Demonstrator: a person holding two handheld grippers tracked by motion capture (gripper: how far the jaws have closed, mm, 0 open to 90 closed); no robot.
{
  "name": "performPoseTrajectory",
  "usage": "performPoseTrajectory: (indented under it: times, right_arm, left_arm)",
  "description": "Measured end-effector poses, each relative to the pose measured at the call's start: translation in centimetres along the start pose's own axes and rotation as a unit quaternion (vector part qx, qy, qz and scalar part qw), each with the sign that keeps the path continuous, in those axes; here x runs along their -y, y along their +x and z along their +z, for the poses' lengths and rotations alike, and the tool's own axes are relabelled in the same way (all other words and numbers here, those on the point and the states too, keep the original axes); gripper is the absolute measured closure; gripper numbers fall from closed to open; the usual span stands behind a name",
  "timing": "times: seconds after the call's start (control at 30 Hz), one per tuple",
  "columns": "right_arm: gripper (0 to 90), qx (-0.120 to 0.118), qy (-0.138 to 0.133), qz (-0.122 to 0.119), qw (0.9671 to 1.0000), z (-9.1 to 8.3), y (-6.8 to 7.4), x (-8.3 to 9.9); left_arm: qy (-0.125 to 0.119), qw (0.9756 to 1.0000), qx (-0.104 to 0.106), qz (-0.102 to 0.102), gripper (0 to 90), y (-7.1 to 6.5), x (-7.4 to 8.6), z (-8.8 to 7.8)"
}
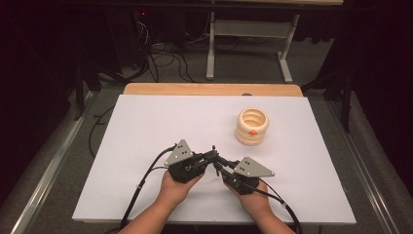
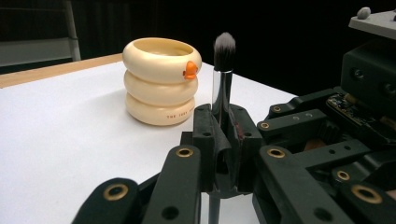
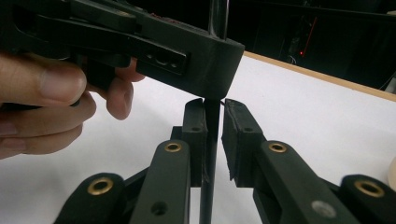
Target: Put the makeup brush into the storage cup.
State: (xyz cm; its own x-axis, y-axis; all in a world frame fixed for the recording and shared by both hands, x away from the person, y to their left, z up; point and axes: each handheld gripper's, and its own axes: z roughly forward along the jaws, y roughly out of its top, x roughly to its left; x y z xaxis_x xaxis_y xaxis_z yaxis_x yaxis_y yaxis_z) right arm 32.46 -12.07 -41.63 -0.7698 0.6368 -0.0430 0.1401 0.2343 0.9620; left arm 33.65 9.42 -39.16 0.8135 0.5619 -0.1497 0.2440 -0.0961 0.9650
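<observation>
While the left gripper (image 2: 219,140) clamps the upright black-handled makeup brush (image 2: 222,70) at centre frame, the right gripper (image 3: 214,135) pinches its lower handle, cream ringed holder (image 1: 253,126) lying upper right.

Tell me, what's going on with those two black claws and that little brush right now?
Left gripper shut on upright makeup brush. Right gripper shut on its thin dark handle lower down. Cream ringed duck holder beyond, nothing between.

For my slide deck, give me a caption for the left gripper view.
Left gripper holds a makeup brush upright beside a cream ringed holder on the white table.
</observation>
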Motion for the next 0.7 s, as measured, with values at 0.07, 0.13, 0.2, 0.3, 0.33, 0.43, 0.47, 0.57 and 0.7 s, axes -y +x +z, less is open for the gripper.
performPoseTrajectory:
  times: [0.07, 0.13, 0.2, 0.3, 0.33, 0.43, 0.47, 0.57, 0.7]
  right_arm:
    - [84.6, 0.001, 0.002, -0.004, 1.0000, -0.04, 0.03, 0.00]
    - [85.1, 0.002, 0.003, -0.006, 1.0000, -0.05, 0.06, -0.02]
    - [85.4, 0.001, 0.002, -0.006, 1.0000, -0.04, 0.05, -0.02]
    - [85.5, 0.002, 0.001, -0.009, 1.0000, -0.07, 0.01, -0.06]
    - [85.5, 0.002, 0.001, -0.010, 0.9999, -0.07, 0.01, -0.06]
    - [85.5, 0.002, 0.001, -0.009, 1.0000, -0.09, 0.02, -0.07]
    - [85.6, 0.002, 0.001, -0.009, 1.0000, -0.11, 0.00, -0.08]
    - [85.6, -0.001, 0.000, -0.006, 1.0000, -0.10, -0.08, -0.07]
    - [85.6, 0.002, 0.000, -0.005, 1.0000, -0.11, -0.12, -0.08]
  left_arm:
    - [0.000, 1.0000, 0.000, 0.000, 83.4, 0.00, 0.00, 0.00]
    - [0.000, 1.0000, 0.000, 0.000, 83.4, 0.00, -0.01, -0.01]
    - [-0.001, 1.0000, -0.001, 0.001, 83.3, -0.03, -0.01, 0.00]
    - [-0.002, 1.0000, -0.001, 0.003, 83.0, -0.08, -0.03, 0.01]
    - [-0.001, 1.0000, -0.001, 0.002, 82.8, -0.08, -0.04, 0.02]
    - [0.001, 1.0000, -0.001, 0.001, 80.1, -0.04, -0.02, 0.03]
    - [0.000, 1.0000, -0.001, 0.002, 78.7, -0.05, -0.02, 0.02]
    - [-0.001, 1.0000, -0.001, -0.001, 73.5, -0.06, -0.04, 0.04]
    - [-0.002, 1.0000, -0.002, -0.005, 67.1, 0.01, -0.10, -0.02]
